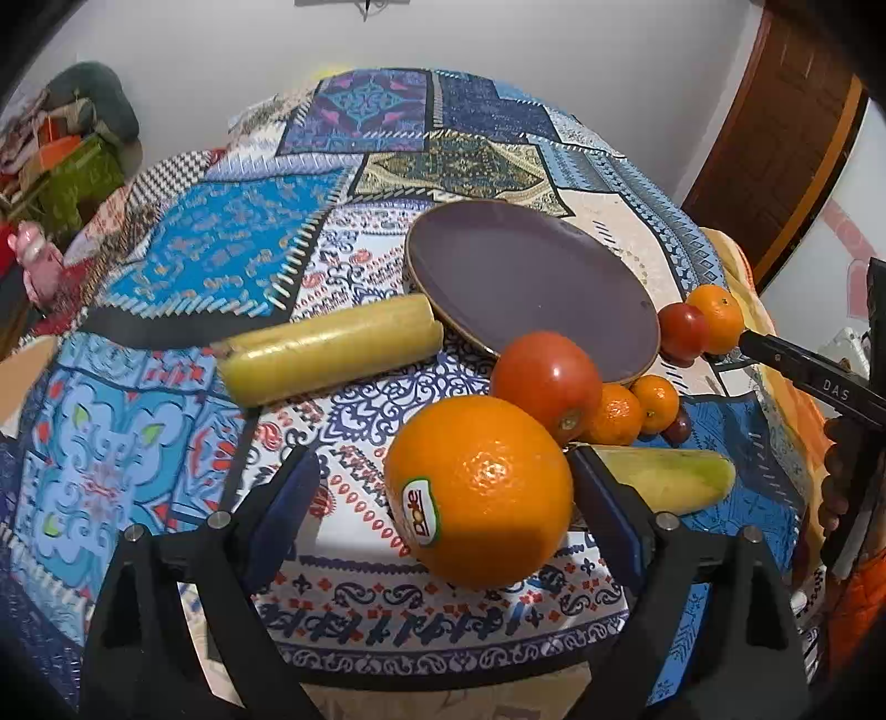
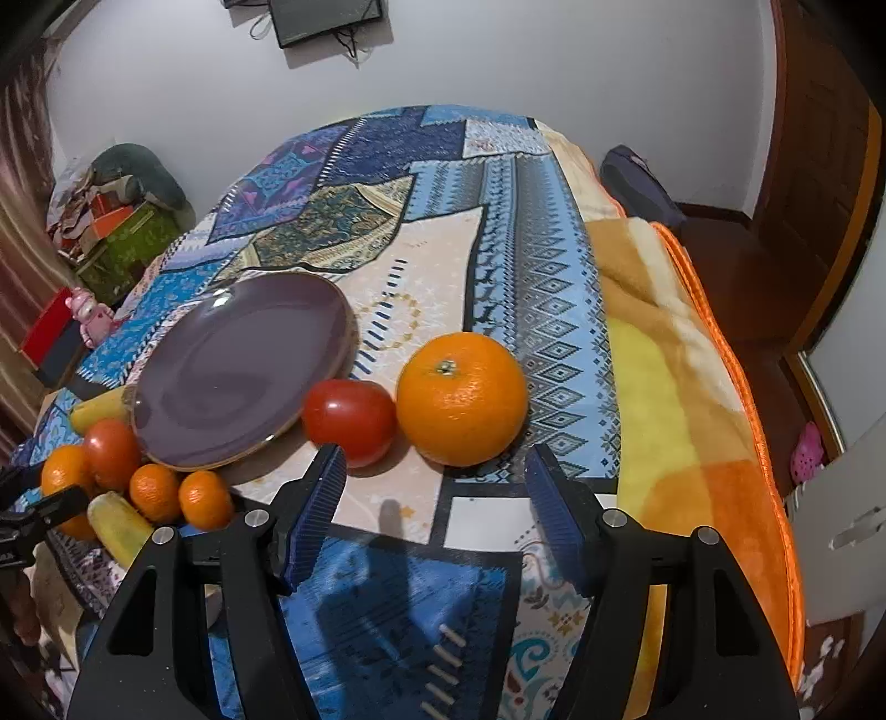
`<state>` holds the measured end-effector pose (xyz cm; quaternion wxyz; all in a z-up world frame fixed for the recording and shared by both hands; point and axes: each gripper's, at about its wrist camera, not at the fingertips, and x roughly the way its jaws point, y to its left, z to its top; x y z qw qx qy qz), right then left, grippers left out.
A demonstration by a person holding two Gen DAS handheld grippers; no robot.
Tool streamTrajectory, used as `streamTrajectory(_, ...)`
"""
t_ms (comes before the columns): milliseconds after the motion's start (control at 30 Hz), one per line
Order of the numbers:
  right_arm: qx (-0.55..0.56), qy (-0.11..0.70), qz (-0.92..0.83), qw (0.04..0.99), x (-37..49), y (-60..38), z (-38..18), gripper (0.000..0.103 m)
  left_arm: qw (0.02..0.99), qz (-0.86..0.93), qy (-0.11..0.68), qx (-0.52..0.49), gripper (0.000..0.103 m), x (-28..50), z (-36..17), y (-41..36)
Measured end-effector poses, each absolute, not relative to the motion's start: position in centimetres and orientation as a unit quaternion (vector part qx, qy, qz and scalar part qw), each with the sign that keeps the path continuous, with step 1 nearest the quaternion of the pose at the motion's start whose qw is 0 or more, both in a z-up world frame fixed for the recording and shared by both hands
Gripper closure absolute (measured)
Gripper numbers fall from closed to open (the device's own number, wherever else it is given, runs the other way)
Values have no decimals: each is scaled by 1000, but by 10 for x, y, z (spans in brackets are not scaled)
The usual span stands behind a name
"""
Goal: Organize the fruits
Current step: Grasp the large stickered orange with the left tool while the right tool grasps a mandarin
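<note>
Left fingers (image 1: 603,498) wide around orange (image 1: 479,490), right fingers (image 2: 540,487) empty

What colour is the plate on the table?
The plate is a muted purple with a thin golden-tan rim, clearest in the right wrist view.

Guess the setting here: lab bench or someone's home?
Likely a home room: a table under a patchwork-print cloth, a fleece blanket draped at its edge, a wall-mounted screen, cluttered belongings in the corner.

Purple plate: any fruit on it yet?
No. The purple plate shows a bare surface in the right wrist view; the tomato and orange sit on the cloth beside it.
</note>
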<state>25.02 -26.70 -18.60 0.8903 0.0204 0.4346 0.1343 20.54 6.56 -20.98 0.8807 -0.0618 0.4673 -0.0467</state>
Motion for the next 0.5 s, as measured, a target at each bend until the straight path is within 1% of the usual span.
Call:
streamTrajectory(33,21,438,133,889,253,-267,-188,39,878,-54,470,-66,19,206,-213,66)
streamTrajectory(67,23,440,133,888,255,-268,-190,39,875,-64,474,-71,28,205,-215,65)
streamTrajectory(133,22,444,131,886,259,-268,-194,39,873,-79,475,-80,37,204,-216,65)
streamTrajectory(433,9,444,116,889,272,-271,-200,39,882,-21,464,-75,38,204,-208,90)
streamTrajectory(500,11,448,116,887,276,-272,-204,37,882,-7,465,-71,38,209,-209,98)
